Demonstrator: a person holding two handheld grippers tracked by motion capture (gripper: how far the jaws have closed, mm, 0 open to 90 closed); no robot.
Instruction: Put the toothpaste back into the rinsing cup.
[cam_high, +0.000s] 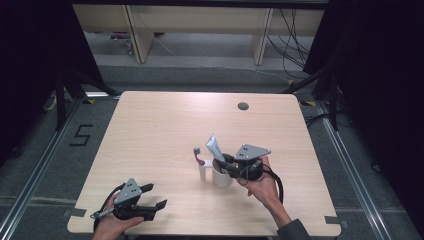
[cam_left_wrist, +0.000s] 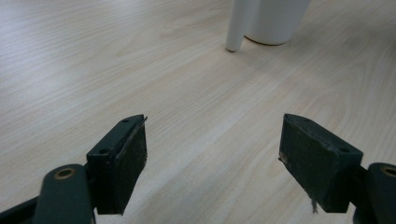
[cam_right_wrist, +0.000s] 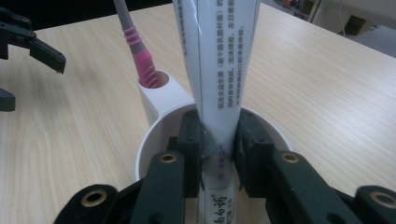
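Resting on the pale wood-grain table (cam_high: 165, 130), just right of centre: white ceramic cup (cam_high: 221, 177) with a side sleeve at its 9 o'clock carrying a grey-and-pink toothbrush (cam_right_wrist: 137, 51). Clamping the white printed toothpaste tube (cam_right_wrist: 219, 70) low inside the cup: right gripper (cam_right_wrist: 218, 149), reaching in from 3 o'clock. Running near upright, tip tilting toward 11 o'clock: tube's long axis. Idling well apart at 8 o'clock, jaws spread and empty: left gripper (cam_left_wrist: 212, 158).

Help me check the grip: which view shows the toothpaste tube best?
The right gripper view: the toothpaste tube stands close up in the white cup, pinched by the right gripper. The high view shows it small; the left gripper view shows the cup's base.
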